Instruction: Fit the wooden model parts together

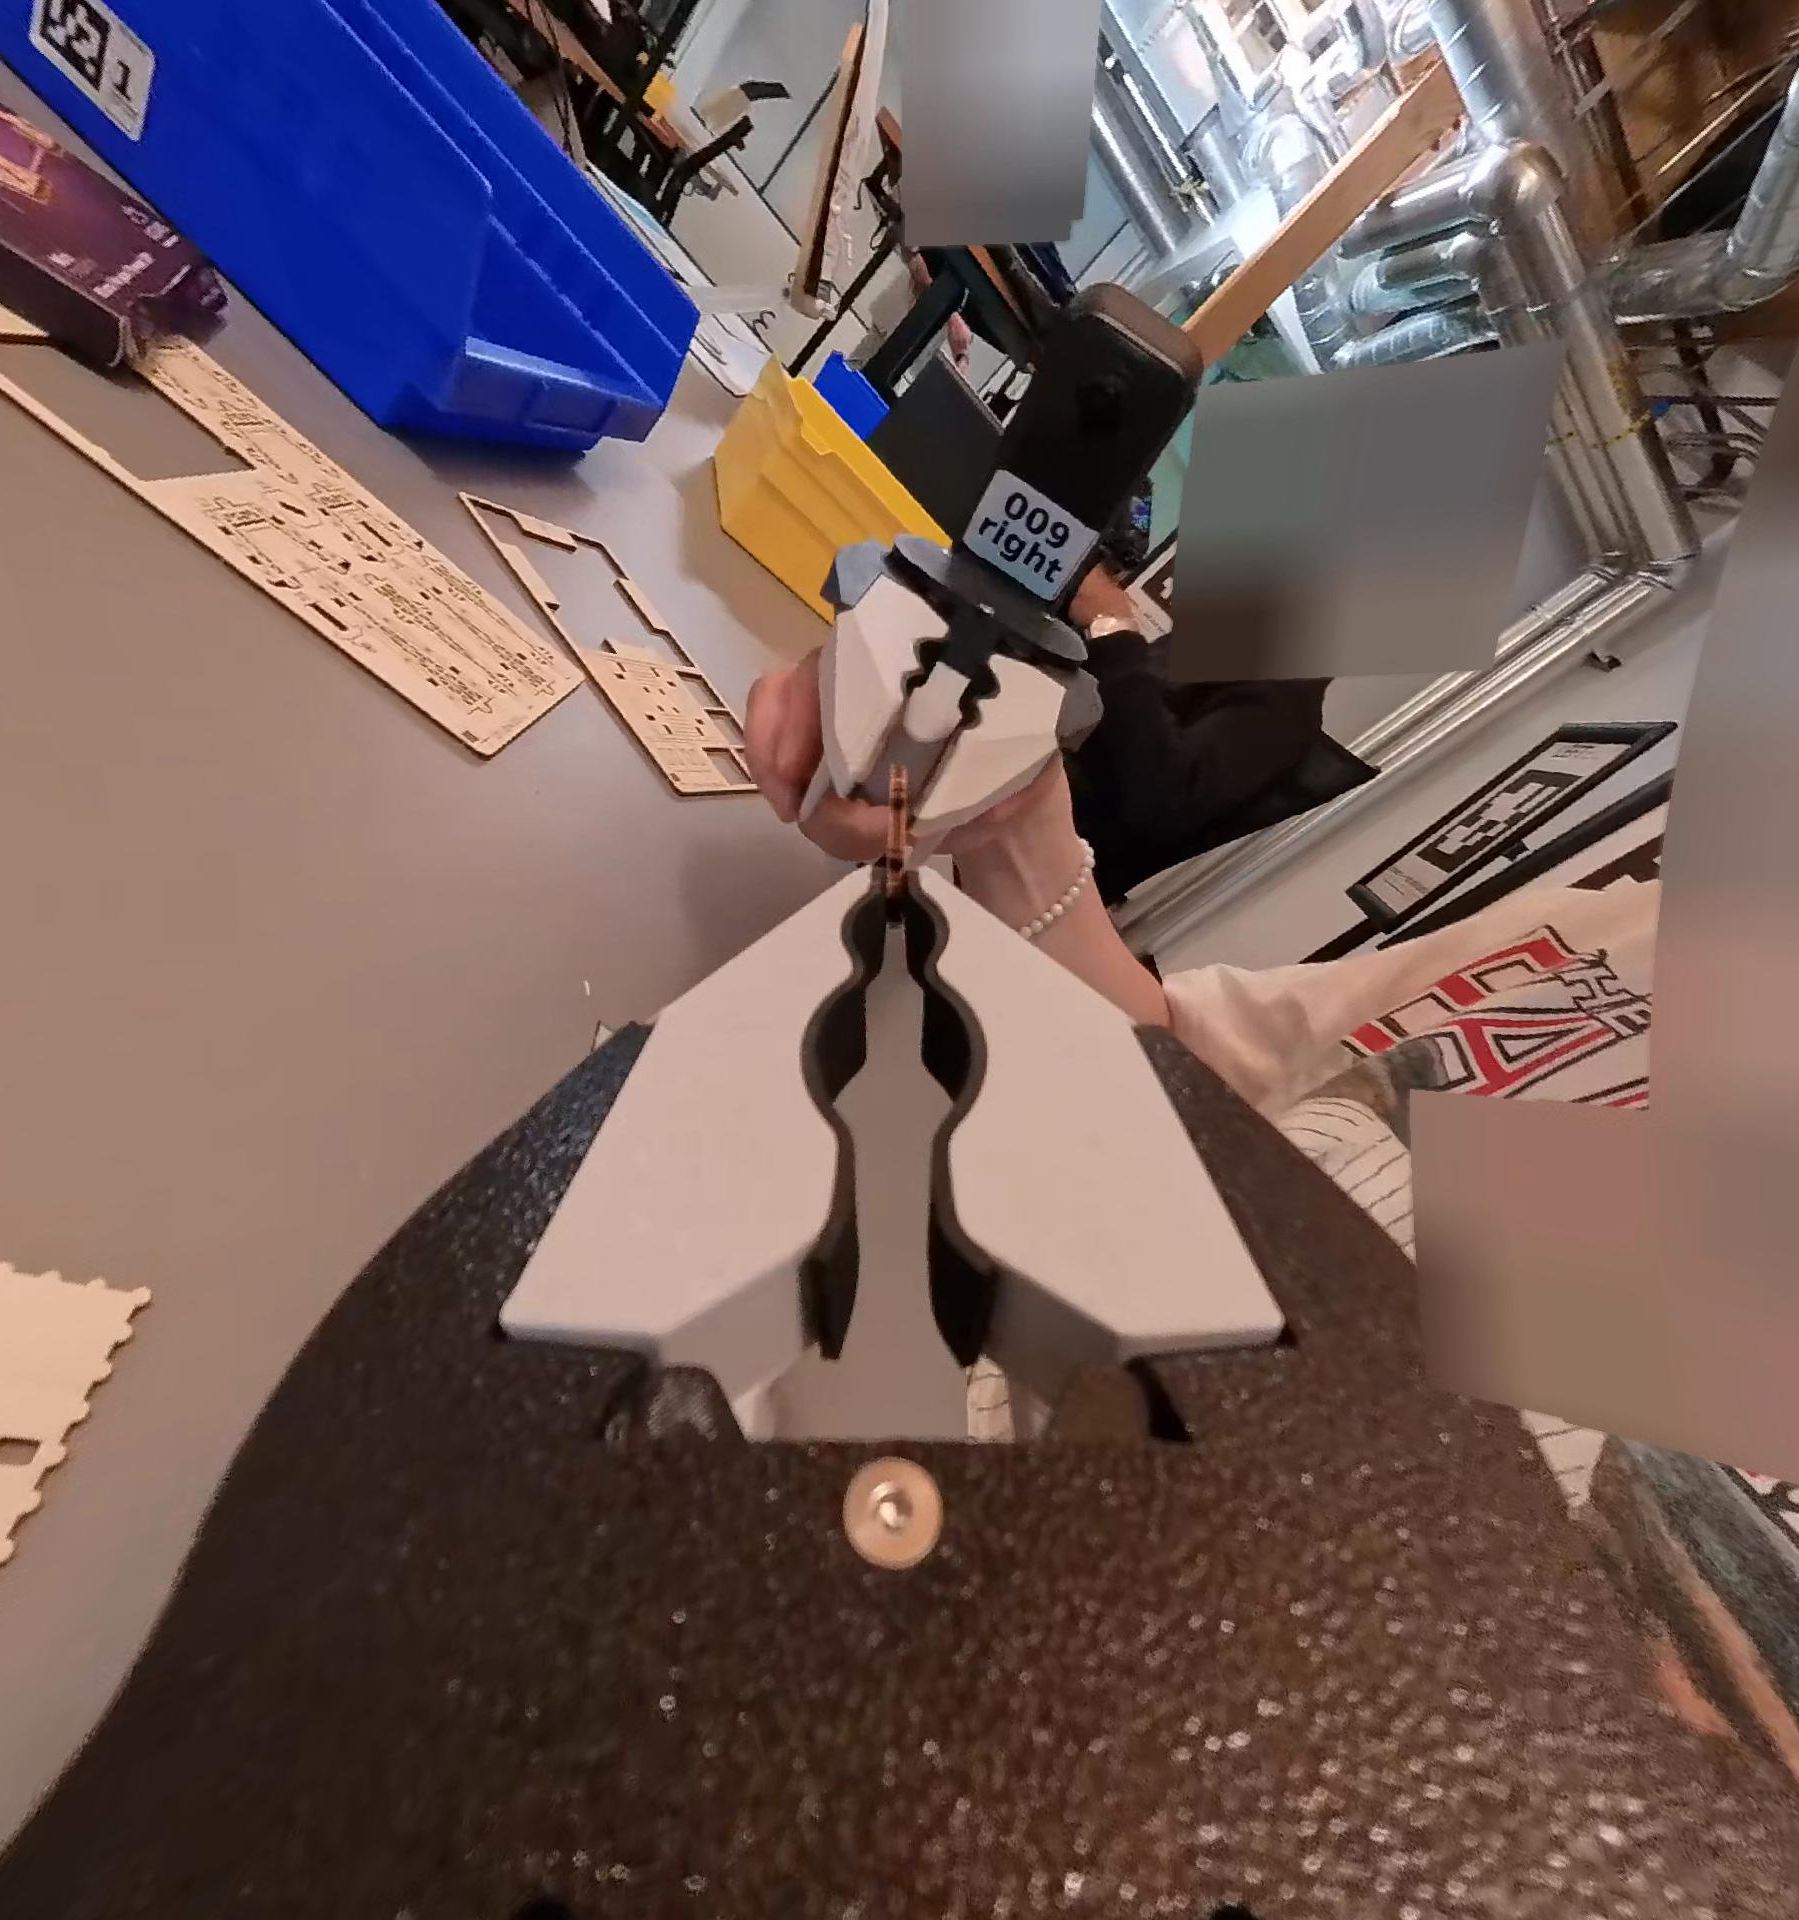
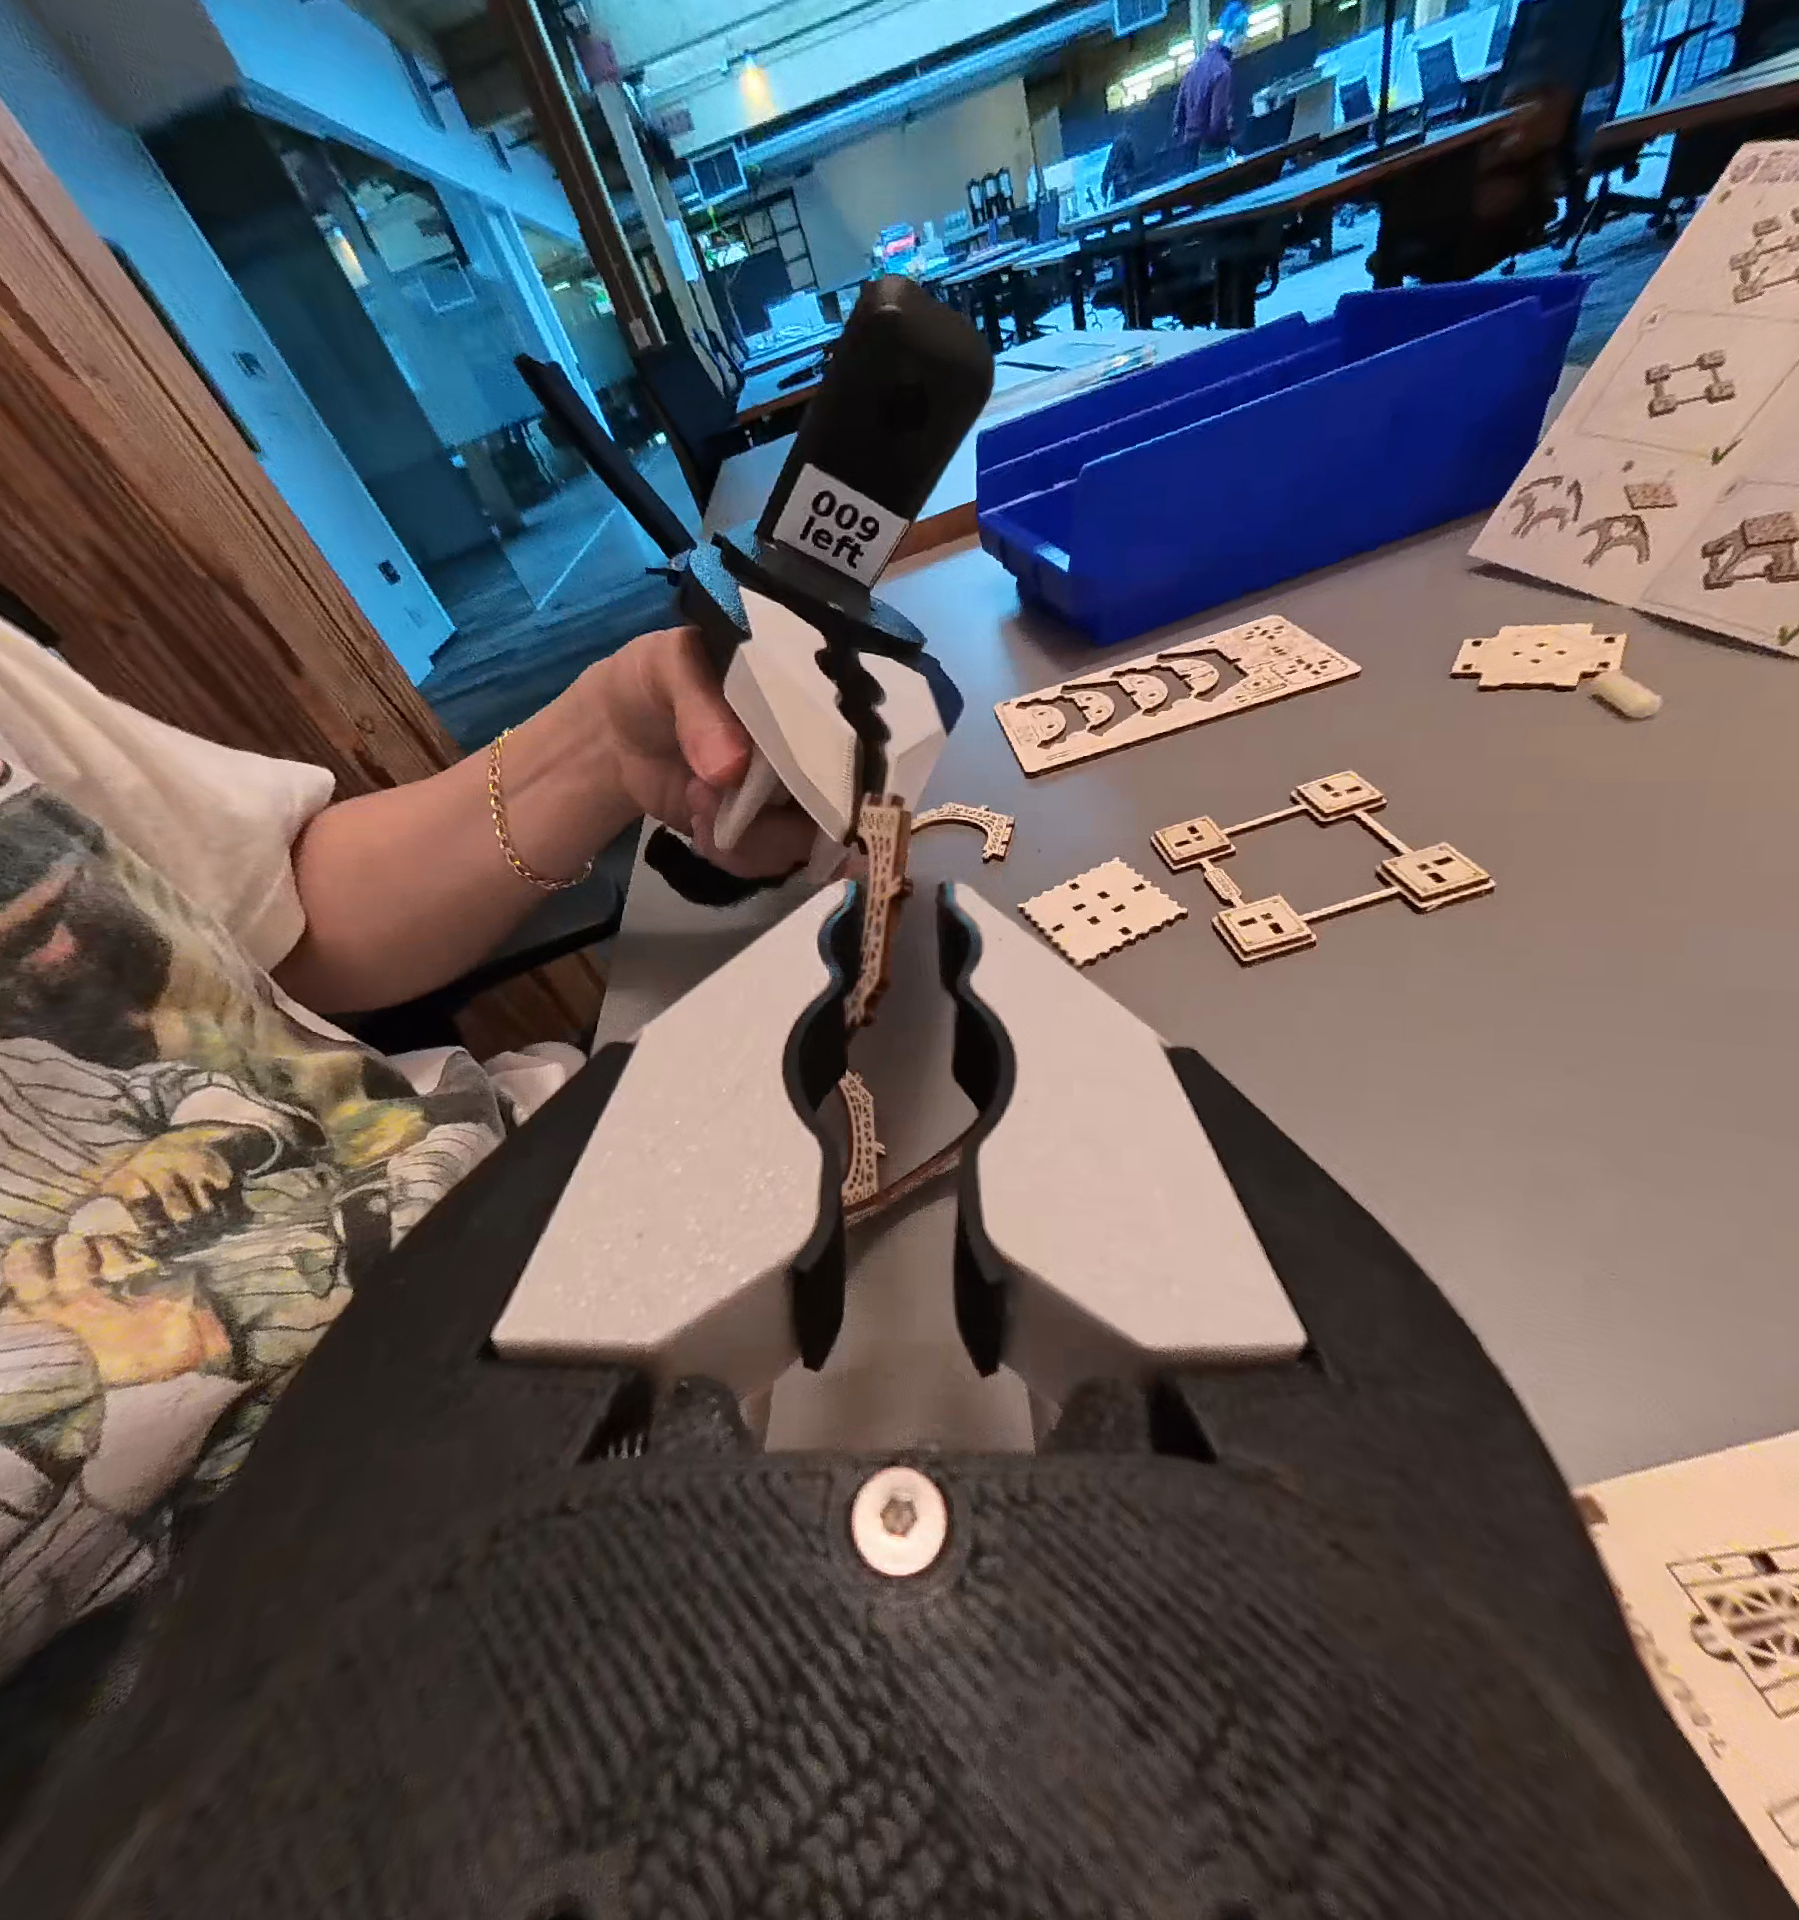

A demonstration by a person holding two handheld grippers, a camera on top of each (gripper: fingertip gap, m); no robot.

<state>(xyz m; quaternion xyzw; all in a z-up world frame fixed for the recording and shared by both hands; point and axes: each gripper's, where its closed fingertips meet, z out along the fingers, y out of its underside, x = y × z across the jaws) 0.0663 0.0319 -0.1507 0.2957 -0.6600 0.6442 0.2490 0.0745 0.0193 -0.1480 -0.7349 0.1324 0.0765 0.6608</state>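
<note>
My left tongs (image 1: 896,914) are clenched at the tips on a thin, curved wooden strip (image 2: 879,904), held up in the air above the near edge of the desk (image 1: 251,987). My right tongs (image 2: 900,899) face them tip to tip and stand released: the strip runs down along the inner face of their left finger, with a clear gap to the right one. From the left wrist view I see the strip only edge-on (image 1: 897,831), in line with the right tongs' fingers.

On the desk to the right lie the other parts: a small arched piece (image 2: 968,826) just beyond the tips, a toothed square plate (image 2: 1101,911), a frame of four square blocks (image 2: 1326,881), a flat sheet with arches cut in it (image 2: 1175,691), and farther off a cross-shaped plate (image 2: 1539,657) beside a small white peg (image 2: 1627,694). A blue bin (image 2: 1238,488) stands at the far side, and an instruction sheet (image 2: 1705,416) leans at the far right.

A person's torso in a printed shirt (image 2: 126,1091) crowds the left of the right wrist view.
</note>
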